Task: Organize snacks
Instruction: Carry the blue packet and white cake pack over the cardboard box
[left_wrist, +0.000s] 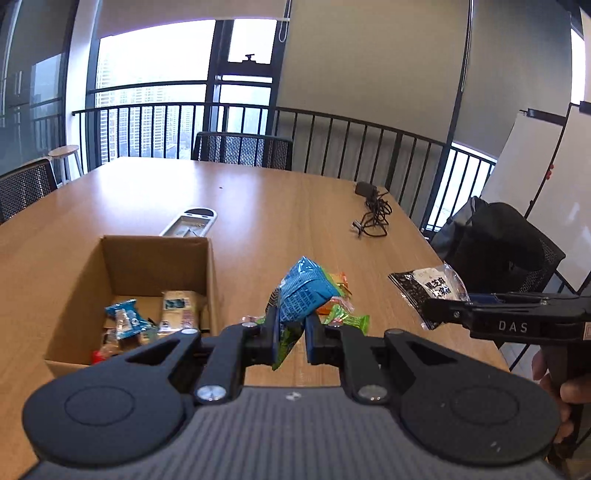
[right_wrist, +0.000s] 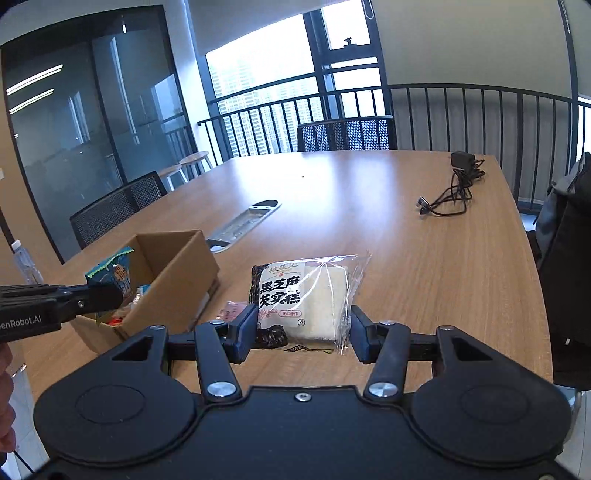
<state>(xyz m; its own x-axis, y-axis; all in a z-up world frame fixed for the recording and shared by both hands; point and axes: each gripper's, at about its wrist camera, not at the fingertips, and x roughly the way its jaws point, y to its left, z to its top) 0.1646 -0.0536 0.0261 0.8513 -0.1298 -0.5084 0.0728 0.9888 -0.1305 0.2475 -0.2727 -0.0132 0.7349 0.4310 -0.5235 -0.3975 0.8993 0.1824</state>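
The long wooden desk (left_wrist: 303, 206) is carrying the whole scene. On it, at the left, the open brown cardboard box (left_wrist: 155, 258) is already holding several wrapped snacks (left_wrist: 147, 321) — the done part of the task, as far as can be judged. Beside the box, a small heap of orange and green wrapped snacks (left_wrist: 341, 310) is still lying on the desk, so sorting is under way but not finished. The left gripper (left_wrist: 290, 332) is clamping a blue and green foil snack bag (left_wrist: 303, 291) between its pads, holding it clear of the desk just right of the box. The right gripper (right_wrist: 303, 328) is gripping a clear-wrapped pale cake packet with a black printed label (right_wrist: 306, 299) — also lifted, farther right of the box. Both held snacks are probably heading for the box.
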